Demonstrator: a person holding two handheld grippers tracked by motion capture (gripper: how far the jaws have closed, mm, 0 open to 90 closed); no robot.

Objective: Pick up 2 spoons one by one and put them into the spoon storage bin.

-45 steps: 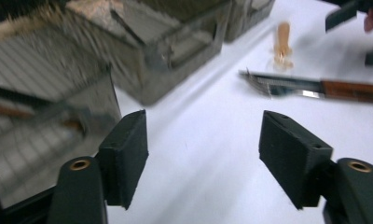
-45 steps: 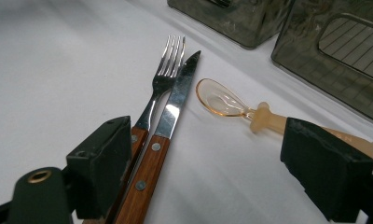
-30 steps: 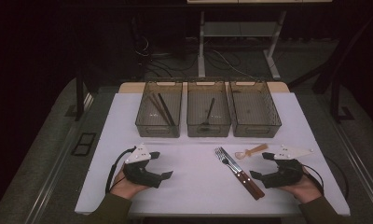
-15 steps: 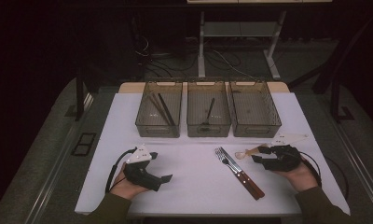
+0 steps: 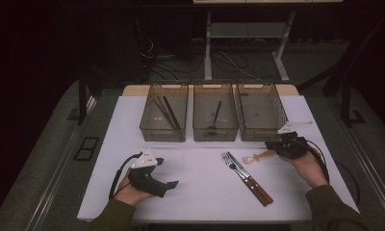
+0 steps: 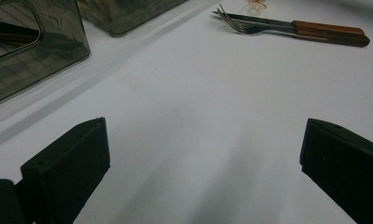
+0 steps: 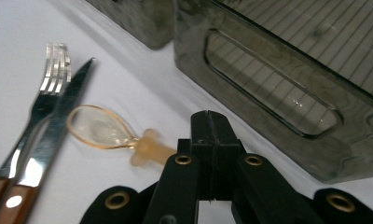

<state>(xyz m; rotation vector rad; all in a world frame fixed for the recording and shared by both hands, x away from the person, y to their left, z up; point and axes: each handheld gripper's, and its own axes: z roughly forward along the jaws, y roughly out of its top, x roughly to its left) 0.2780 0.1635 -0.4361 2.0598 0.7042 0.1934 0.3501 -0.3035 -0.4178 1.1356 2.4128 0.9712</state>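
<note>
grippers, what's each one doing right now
Left gripper: open, holding nothing.
Right gripper: shut on the handle of the spoon.

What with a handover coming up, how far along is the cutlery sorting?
Done: two dark sticks lie in the left bin, and one dark utensil in the middle bin. In hand: the right tongs are shut on the clear spoon by its handle. Left: the fork and knife lie on the table; the left tongs are open, holding nothing.

White table [image 5: 190, 192]: 3 bins [image 5: 215, 132], cutlery [image 5: 247, 178].
</note>
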